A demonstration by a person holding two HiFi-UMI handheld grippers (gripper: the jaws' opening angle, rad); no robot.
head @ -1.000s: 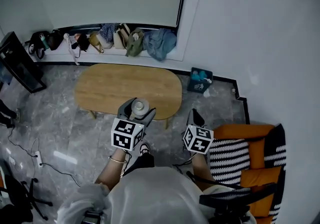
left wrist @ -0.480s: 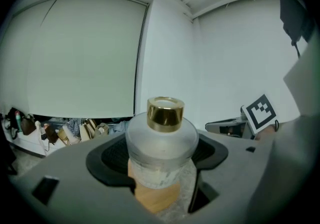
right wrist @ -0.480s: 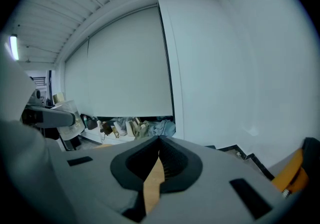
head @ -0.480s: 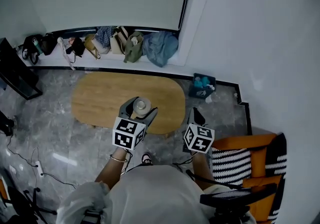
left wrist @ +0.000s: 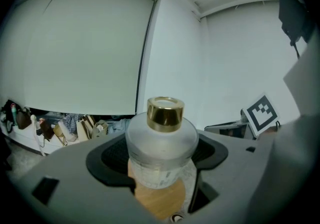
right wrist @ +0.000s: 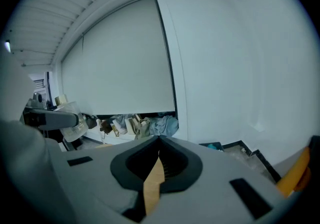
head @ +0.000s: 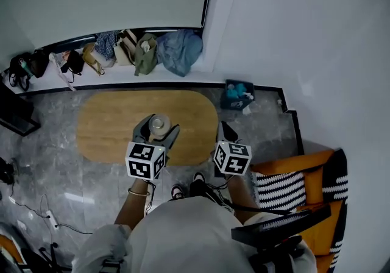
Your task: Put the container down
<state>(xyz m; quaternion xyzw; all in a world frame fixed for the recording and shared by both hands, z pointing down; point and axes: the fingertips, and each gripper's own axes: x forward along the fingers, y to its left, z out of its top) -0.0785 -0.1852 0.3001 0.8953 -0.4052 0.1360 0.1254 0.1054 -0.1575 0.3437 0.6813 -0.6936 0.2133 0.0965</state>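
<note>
The container (left wrist: 161, 149) is a frosted glass bottle with a gold cap, and it stands upright between the jaws of my left gripper (left wrist: 161, 164), which is shut on it. In the head view the container (head: 159, 125) hangs over the near half of the oval wooden table (head: 109, 124), held in the left gripper (head: 156, 133). My right gripper (head: 224, 133) is beside the table's near right end; its jaws meet at the tips with nothing between them (right wrist: 159, 140). In the right gripper view the container (right wrist: 70, 114) shows at the left.
Bags and clothes (head: 140, 52) lie along the window ledge behind the table. A teal box (head: 236, 94) sits on the floor at the right, by the wall. An orange chair with a striped cushion (head: 298, 177) is at my right. A dark stand (head: 15, 113) is at far left.
The view has shifted, so the table now lies lower and more to the left. Both grippers have moved forward over the table's near edge, the left one still holding the container.
</note>
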